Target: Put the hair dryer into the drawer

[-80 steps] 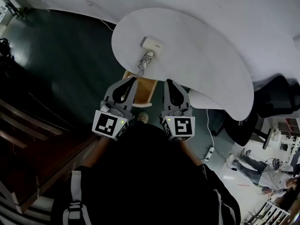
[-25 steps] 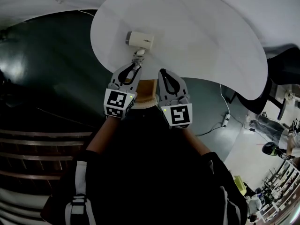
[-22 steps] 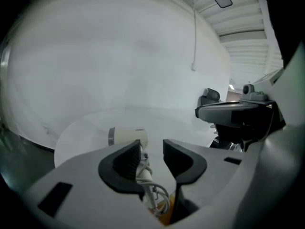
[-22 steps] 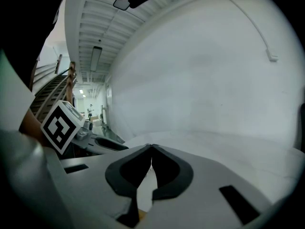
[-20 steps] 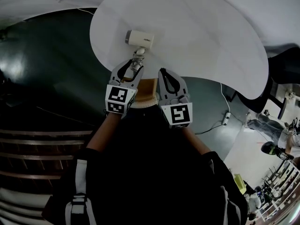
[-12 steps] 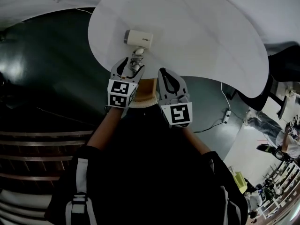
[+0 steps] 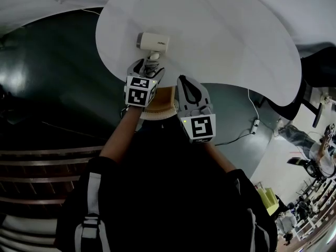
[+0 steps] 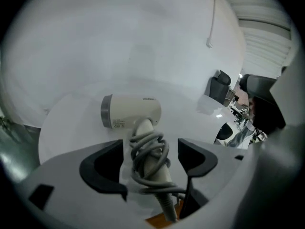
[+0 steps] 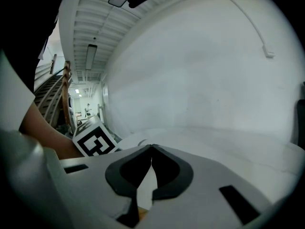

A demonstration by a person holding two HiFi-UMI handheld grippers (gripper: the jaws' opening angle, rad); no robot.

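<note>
Tilting down, left gripper (image 7: 147, 66) is opening around the hair dryer (image 7: 154, 41) handle at 12 o'clock; right gripper (image 7: 184, 80) is pressing together, empty; drawer (image 7: 164, 94) is barely showing.

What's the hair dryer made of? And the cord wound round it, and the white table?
Hair dryer: looks like smooth cream plastic, matt, with a grey band at one end.
Cord: probably a grey rubbery coating; it bends in soft loops around the handle.
Table: plain white, smooth top; material unclear.

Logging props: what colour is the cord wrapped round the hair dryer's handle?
Grey cord, clearest in left gripper view.
</note>
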